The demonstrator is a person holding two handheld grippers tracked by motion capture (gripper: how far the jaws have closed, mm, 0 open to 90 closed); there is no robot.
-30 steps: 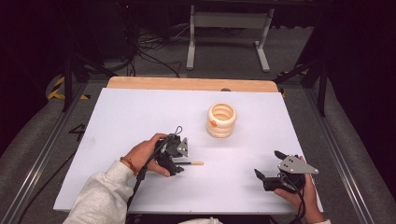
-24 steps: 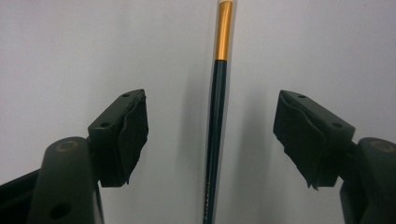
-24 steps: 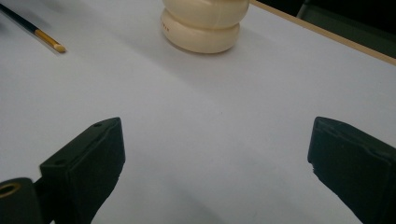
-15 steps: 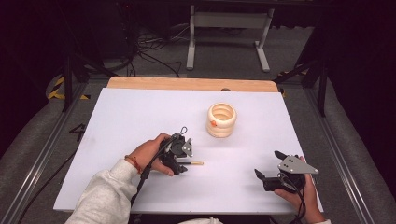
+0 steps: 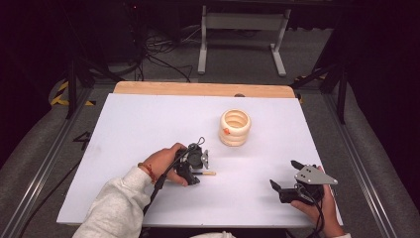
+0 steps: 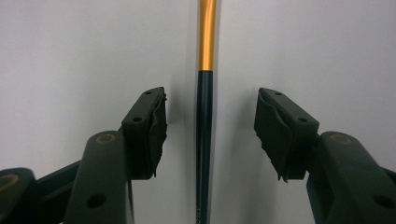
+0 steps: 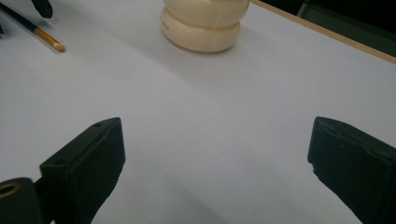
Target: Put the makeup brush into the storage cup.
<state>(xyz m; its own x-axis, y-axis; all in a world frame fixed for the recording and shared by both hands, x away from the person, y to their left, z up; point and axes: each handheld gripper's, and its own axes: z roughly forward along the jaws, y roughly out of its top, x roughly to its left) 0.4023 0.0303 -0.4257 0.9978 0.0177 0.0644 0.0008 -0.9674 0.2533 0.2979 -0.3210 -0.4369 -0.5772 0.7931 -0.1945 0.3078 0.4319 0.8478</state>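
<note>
A lab or test room is suggested: a white counter (image 5: 148, 124) is framed by metal rails (image 5: 39, 173), cables (image 5: 158, 57) are strewn on grey carpet (image 5: 317, 54), and a metal stand (image 5: 240, 22) is set against darkness.

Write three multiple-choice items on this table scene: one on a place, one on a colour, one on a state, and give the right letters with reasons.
1. Where does the pencil lie relative to the left tongs?
A. Between the two jaws
B. Outside both jaws, far off
C. On top of the ringed holder

2. What colour is the ringed holder on the white table?
A. Blue
B. Cream
C. Black

3. How do the right tongs stand?
A. Shut on the pencil
B. Open with only table between the jaws
C. Shut on the holder

Answers:
1 A: the left gripper view shows the dark shaft running between the pads, a gap on each side; these jaws have just been closing.
2 B: the high view shows stacked cream rings.
3 B: the right gripper view shows the jaws wide apart over bare table.
</note>
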